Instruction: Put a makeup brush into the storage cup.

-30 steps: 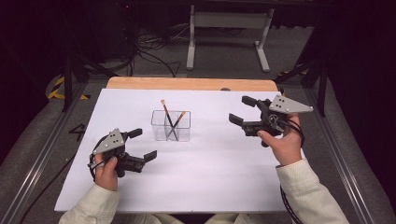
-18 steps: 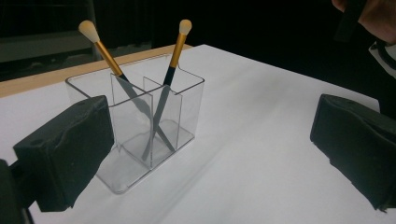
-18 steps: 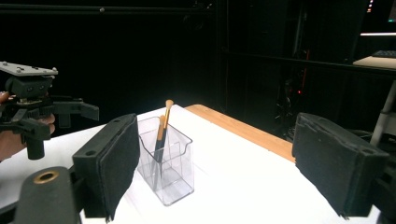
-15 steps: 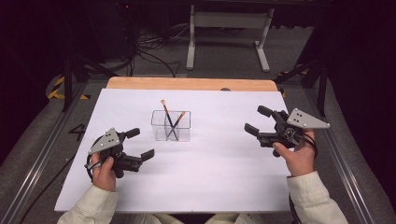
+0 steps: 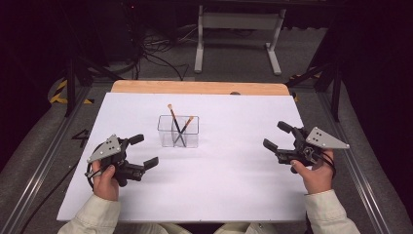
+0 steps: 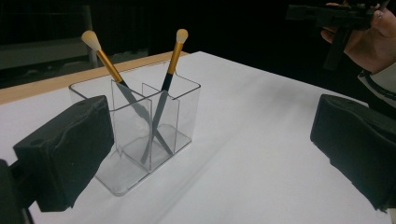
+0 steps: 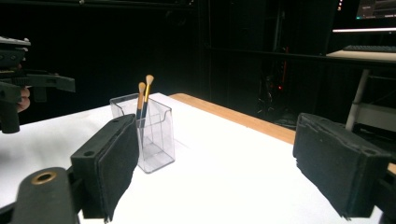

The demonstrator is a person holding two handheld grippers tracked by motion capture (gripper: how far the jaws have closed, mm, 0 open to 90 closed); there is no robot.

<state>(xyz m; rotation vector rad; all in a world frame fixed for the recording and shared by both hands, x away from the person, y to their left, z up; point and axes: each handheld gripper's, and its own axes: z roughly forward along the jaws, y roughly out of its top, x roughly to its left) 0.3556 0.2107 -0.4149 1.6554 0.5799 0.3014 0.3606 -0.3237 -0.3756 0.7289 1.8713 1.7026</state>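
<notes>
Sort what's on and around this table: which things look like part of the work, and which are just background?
Likely part of the work:
- clear plastic divided holder
- two gold-and-black makeup brushes standing crossed in it
- left gripper, open
- right gripper, open

Just lying about:
- white table cover
- grey metal stand beyond the table
- floor cables

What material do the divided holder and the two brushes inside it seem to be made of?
Holder: apparently clear hard plastic, perhaps acrylic; the table shows through its glossy walls. Brushes: dark handles, shiny gold collars that look metallic, pale soft-looking bristle tips; handle material unclear.
</notes>
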